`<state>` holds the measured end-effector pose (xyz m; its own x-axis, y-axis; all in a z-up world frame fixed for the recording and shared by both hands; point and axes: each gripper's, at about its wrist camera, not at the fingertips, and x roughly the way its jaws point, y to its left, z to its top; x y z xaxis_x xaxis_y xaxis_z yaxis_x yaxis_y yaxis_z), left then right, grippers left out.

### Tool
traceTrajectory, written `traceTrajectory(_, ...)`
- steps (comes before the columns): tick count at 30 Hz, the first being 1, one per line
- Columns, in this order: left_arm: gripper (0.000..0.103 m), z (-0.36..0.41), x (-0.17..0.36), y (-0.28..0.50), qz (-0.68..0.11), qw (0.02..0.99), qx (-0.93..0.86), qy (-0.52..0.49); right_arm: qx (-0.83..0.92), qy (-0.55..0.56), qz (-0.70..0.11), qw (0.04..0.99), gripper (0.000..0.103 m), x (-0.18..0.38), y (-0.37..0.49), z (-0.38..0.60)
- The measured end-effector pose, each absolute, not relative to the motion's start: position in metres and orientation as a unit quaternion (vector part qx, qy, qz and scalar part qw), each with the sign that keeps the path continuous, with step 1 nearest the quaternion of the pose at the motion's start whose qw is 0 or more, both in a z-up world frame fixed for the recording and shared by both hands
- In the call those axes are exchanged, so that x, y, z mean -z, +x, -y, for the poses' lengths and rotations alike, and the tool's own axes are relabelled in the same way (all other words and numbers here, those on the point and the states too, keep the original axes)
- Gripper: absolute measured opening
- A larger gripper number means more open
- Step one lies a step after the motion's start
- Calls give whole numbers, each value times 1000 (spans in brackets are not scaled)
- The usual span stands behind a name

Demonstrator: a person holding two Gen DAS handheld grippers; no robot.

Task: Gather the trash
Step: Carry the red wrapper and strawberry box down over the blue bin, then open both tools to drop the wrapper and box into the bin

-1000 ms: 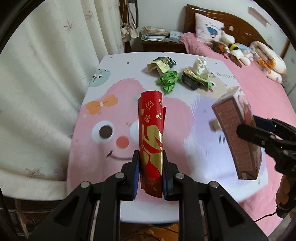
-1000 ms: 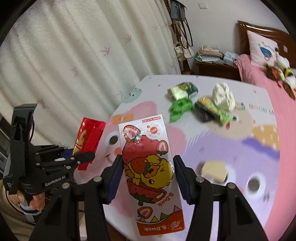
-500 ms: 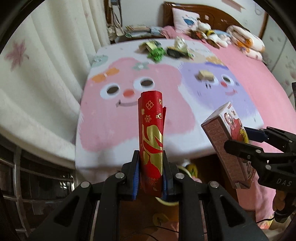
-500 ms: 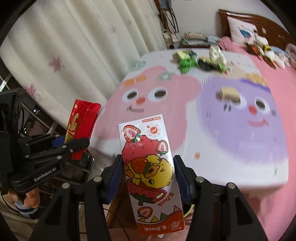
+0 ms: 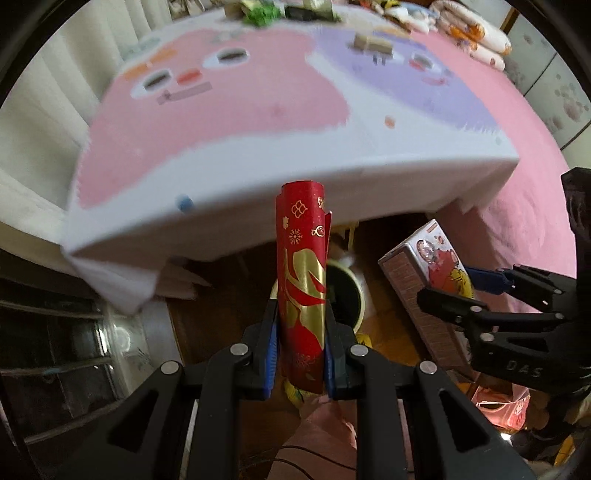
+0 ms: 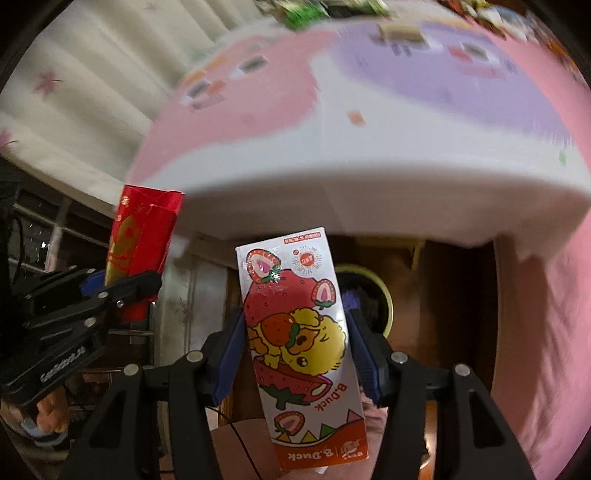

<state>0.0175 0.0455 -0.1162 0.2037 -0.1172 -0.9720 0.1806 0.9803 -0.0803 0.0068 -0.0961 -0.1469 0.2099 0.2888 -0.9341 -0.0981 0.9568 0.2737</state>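
Observation:
My left gripper (image 5: pixel 297 347) is shut on a red and gold envelope (image 5: pixel 302 280), held upright below the table's front edge. It also shows in the right wrist view (image 6: pixel 142 236). My right gripper (image 6: pixel 295 350) is shut on a strawberry B.Duck carton (image 6: pixel 299 343), seen in the left wrist view (image 5: pixel 428 295) at right. A round bin (image 5: pixel 347 291) with a pale rim stands on the floor under the table, behind both items; it also shows in the right wrist view (image 6: pixel 373 291). More trash (image 5: pixel 284 9) lies at the table's far end.
The table (image 5: pixel 229 206) with a pink and purple cartoon cloth overhangs the bin. A tan block (image 5: pixel 371 44) lies on the cloth. White curtains (image 6: pixel 85 92) hang at left, a pink bed (image 5: pixel 524 155) is at right. A metal rack (image 5: pixel 55 332) stands low left.
Both grippers have dropped from above the table to below its front edge, still holding the envelope and the carton. The bin under the table has come into view.

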Motion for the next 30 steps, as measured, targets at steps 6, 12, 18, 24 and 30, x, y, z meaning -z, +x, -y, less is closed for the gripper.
traceTrajectory(6,19,-24,205,22,-644,759,98,13,-93,104,-646,750,55,252,15,118)
traceTrajectory(12,20,-7,299,29,-656,750,83,27,-81,123,-667,730,55,354,27,126)
traceTrajectory(18,30,2,362,33,-658,749,67,37,-83,127,-687,711,56,433,27,124)
traceTrajectory(24,70,6,379,33,-662,746,54,33,-71,143,-698,698,58,455,28,127)
traceTrajectory(30,85,-5,359,30,-652,756,44,28,-65,139,-681,716,75,427,29,127)
